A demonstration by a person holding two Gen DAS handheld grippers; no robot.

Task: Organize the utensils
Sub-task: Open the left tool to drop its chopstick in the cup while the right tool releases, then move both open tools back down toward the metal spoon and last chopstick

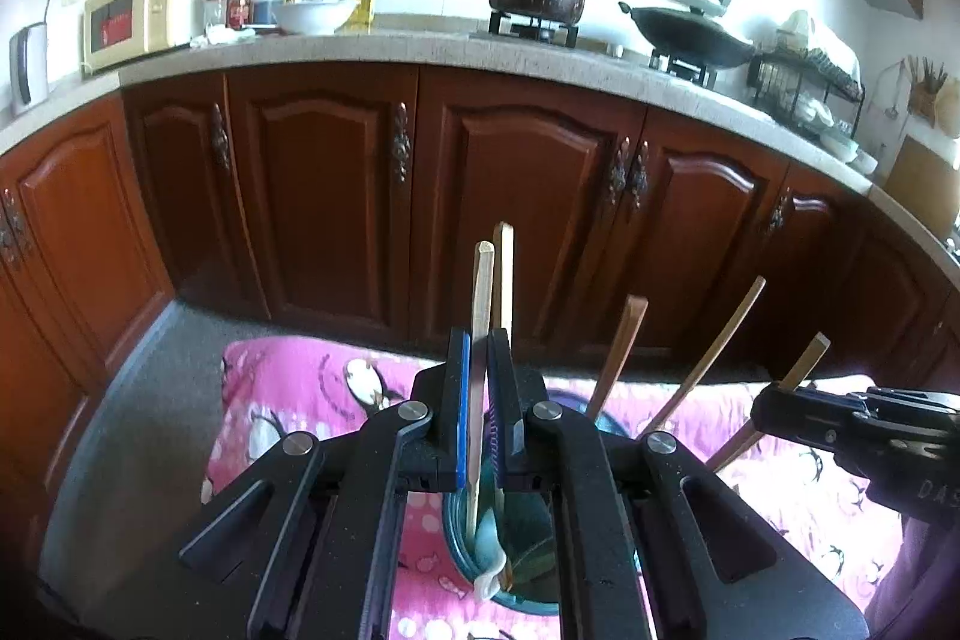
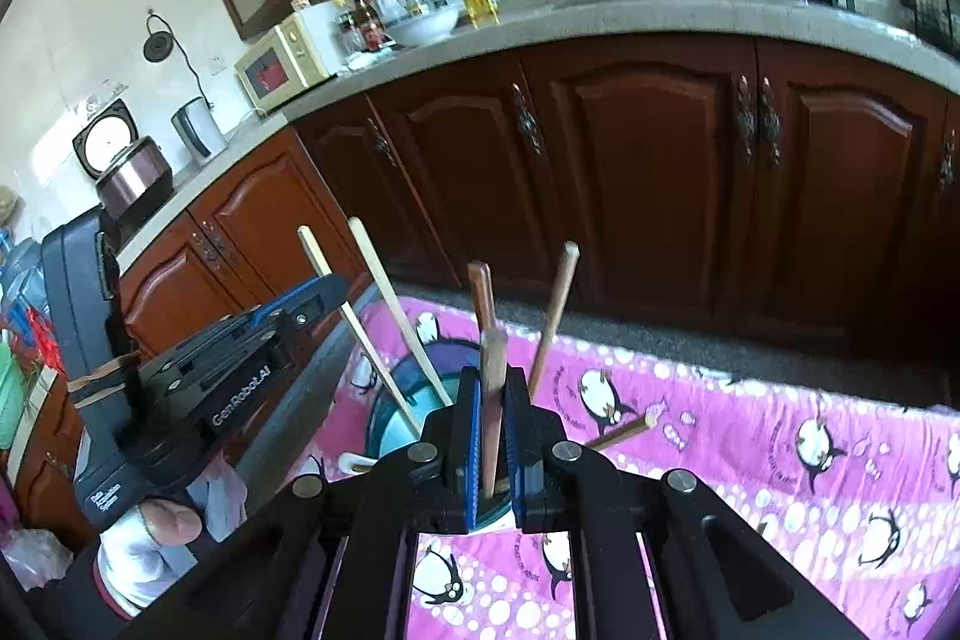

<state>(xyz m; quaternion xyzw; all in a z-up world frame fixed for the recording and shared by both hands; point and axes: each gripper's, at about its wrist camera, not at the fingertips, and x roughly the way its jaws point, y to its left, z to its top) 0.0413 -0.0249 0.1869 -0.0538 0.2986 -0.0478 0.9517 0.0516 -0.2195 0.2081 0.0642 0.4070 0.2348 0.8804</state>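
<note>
A pink penguin cloth (image 2: 750, 436) covers the table, with a teal bowl (image 2: 396, 424) on it. The left gripper (image 1: 480, 382) is clamped on a pale chopstick (image 1: 483, 292), the right gripper (image 2: 493, 430) on a brown one (image 2: 489, 370); both sticks seem to reach into the bowl.

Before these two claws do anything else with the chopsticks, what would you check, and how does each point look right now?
1. Left claw clamped on a pale chopstick: ok.
2. Right claw clamped on a dark brown chopstick: ok.
3. Both held sticks have their lower ends over the teal bowl: ok.
4. Whether those tips touch the bowl's bottom: cannot tell, hidden by the claws.
5. Bowl stands fully on the pink penguin cloth: ok.
6. All utensils gathered: not ok, one stick lies on the cloth outside the bowl.
</note>
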